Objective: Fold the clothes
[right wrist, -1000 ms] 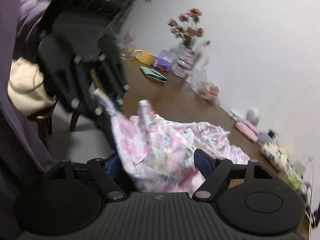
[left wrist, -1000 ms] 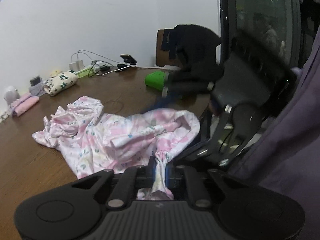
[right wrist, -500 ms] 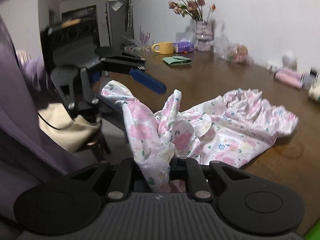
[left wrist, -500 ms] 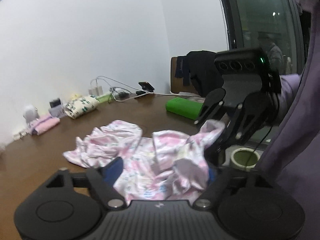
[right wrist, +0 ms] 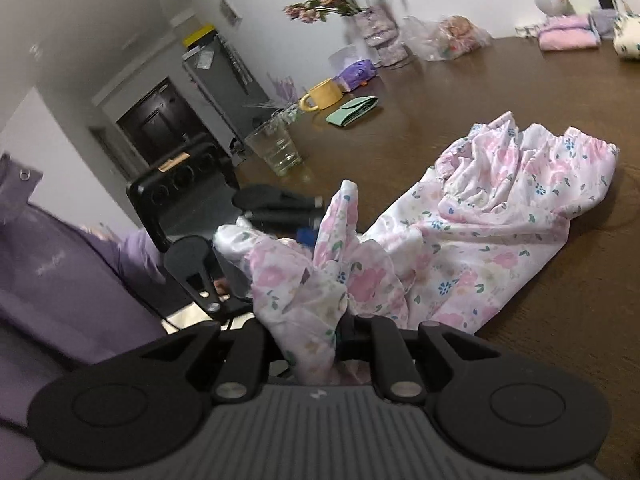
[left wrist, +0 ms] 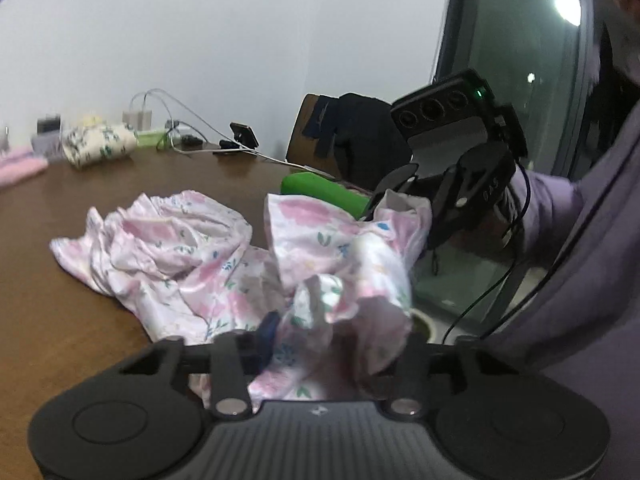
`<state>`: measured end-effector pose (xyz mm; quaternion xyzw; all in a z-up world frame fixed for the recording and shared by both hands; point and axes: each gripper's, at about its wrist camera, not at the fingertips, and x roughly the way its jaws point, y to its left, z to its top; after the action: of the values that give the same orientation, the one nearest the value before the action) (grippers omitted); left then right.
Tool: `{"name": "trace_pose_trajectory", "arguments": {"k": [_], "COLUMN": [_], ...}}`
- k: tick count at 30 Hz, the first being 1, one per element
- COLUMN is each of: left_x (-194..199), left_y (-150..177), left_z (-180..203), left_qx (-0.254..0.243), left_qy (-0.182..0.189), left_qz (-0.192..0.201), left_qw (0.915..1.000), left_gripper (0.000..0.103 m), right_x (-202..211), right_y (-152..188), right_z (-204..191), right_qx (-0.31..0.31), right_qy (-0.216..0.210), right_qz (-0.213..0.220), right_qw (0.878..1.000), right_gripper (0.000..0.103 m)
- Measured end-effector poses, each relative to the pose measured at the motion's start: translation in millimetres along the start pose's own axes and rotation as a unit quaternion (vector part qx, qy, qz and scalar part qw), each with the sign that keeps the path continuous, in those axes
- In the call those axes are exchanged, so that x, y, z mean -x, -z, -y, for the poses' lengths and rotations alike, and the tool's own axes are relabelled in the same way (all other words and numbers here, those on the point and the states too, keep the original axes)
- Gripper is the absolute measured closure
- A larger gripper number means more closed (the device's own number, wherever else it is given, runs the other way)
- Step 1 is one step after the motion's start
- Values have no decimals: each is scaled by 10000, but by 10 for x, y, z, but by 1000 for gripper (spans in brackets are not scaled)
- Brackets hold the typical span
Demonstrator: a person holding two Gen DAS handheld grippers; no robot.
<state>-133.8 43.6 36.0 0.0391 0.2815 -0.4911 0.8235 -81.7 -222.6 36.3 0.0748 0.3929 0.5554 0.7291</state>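
The right claw (right wrist: pixel 340 330) is clamped on a bunched edge of the pink floral garment (right wrist: pixel 492 216), which trails ahead and rightward across the brown worktop (right wrist: pixel 460 92). The left claw (right wrist: pixel 280 210) sits just ahead-left against the same cloth. A glass (right wrist: pixel 276 148) stands beyond it.

A home dining room

A wooden desk (right wrist: pixel 460 92) carries a vase of roses (right wrist: pixel 376 28), a yellow mug (right wrist: pixel 322 96) and a glass (right wrist: pixel 276 150); a fridge (right wrist: pixel 224 76) stands behind, with a chair (left wrist: pixel 308 140) and chargers (left wrist: pixel 140 114) by the wall.
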Motion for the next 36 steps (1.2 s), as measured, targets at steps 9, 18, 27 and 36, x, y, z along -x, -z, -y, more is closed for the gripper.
{"name": "trace_pose_trajectory", "arguments": {"k": [9, 18, 27, 36], "left_x": [49, 54, 838, 139], "left_y": [-6, -68, -110, -199], "left_z": [-376, -492, -197, 73], "left_qx": [1181, 1801, 1497, 379], "left_qy": [311, 258, -1428, -2022], "left_qz": [33, -66, 1473, 1196], "left_qw": [9925, 9833, 9672, 9713], "left_gripper": [84, 59, 21, 21], "right_x": [203, -108, -158, -427], "right_y": [370, 257, -151, -261], "right_z": [-121, 114, 673, 827], "right_qx": [1058, 264, -2478, -3090], "right_qy": [1302, 516, 104, 271], "right_qz": [987, 1122, 671, 289], "right_qw": [9809, 9920, 9664, 9502], "right_gripper": [19, 88, 89, 89]}}
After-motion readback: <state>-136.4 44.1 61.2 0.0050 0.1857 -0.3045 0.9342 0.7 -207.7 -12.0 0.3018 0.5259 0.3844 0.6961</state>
